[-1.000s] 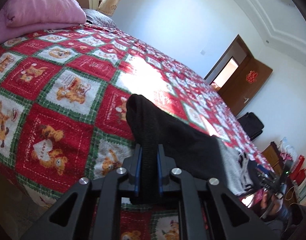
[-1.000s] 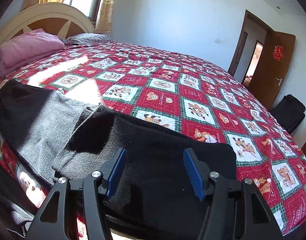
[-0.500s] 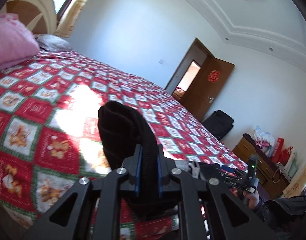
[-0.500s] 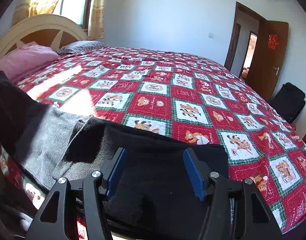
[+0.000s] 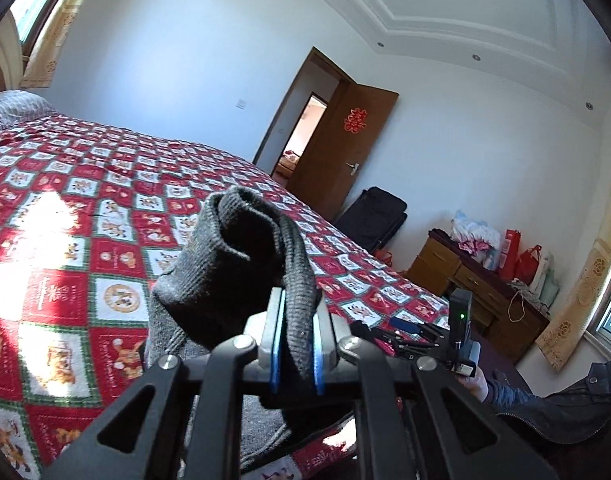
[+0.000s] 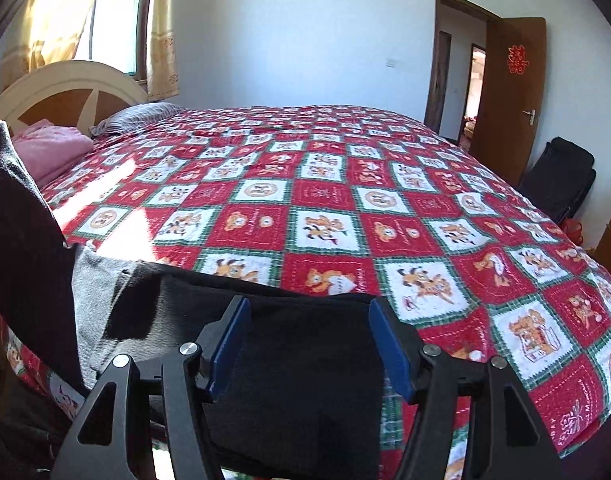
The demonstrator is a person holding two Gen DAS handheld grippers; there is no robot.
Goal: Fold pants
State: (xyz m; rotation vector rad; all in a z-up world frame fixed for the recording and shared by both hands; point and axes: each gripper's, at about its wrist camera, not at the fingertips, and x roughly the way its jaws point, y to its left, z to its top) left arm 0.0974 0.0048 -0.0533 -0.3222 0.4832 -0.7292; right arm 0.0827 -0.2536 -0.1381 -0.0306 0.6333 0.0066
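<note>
We have the left wrist view low at the near edge of the bed [image 5: 85, 216], tilted upward and angled toward the door [image 5: 341, 148], ceiling included. The right wrist view sits close over the bed [image 6: 325, 184] edge, facing across it to the headboard [image 6: 65, 88]. Both share bed and door [image 6: 509, 96].

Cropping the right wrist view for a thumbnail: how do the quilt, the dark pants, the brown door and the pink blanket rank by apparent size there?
1. quilt
2. dark pants, enlarged by nearness to the camera
3. brown door
4. pink blanket
</note>
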